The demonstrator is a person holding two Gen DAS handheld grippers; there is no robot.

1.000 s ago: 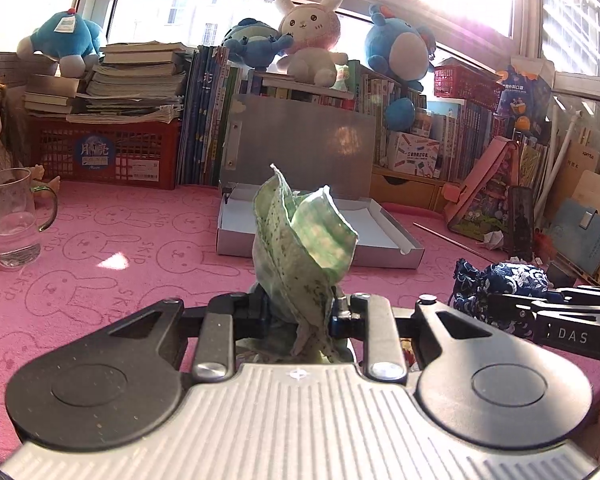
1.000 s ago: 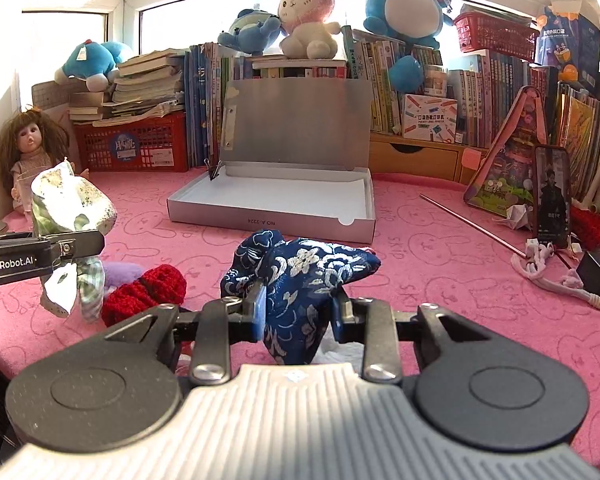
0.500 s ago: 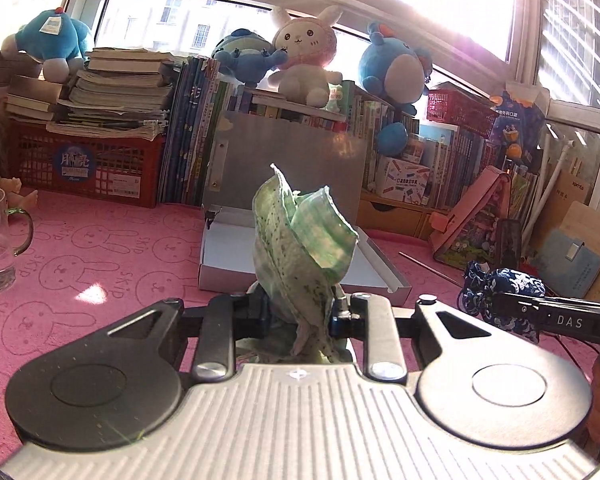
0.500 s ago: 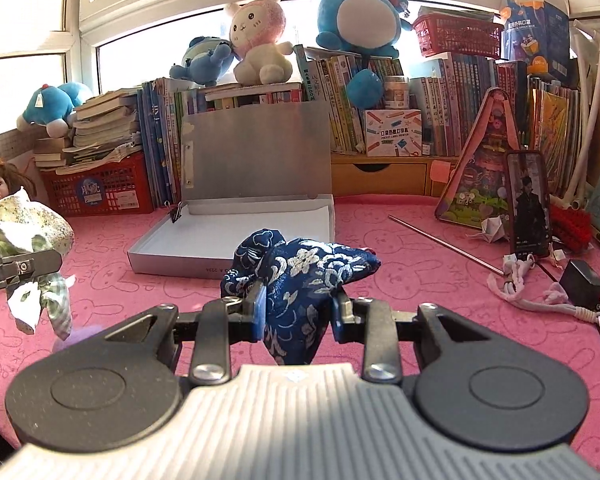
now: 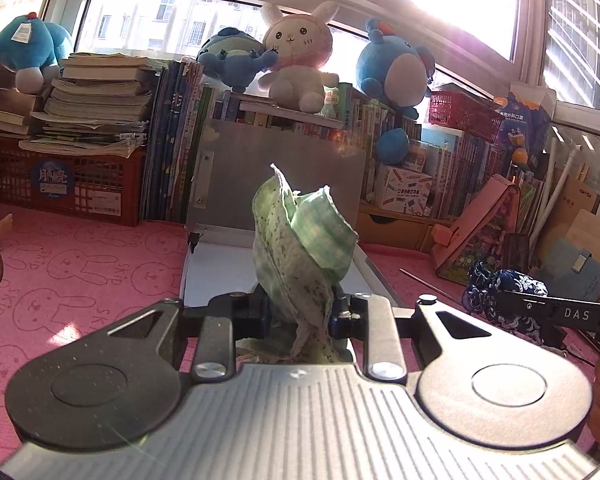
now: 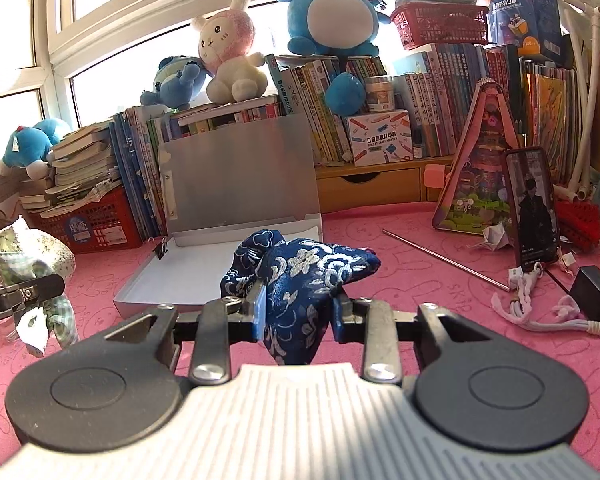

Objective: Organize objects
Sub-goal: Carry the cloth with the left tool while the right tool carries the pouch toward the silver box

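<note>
Ahead of both my grippers I see the open grey box point(image 6: 236, 268) on the pink mat point(image 5: 80, 264). My left gripper point(image 5: 298, 316) is clamped on the green cloth point(image 5: 300, 248); my right gripper point(image 6: 298, 312) pinches the blue floral cloth point(image 6: 300, 276).

The flat open silver cardboard box point(image 6: 220, 280) lies on the pink rabbit-print mat point(image 6: 420, 264), upright books point(image 6: 324, 112) behind, red plastic crate point(image 6: 96, 220) far left.

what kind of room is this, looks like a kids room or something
Probably a child's bedroom or play corner by a window at home. Plush toys such as the pink bunny sit on rows of children's books, and a pink rabbit-print mat covers the surface, with an open grey box on it.
</note>
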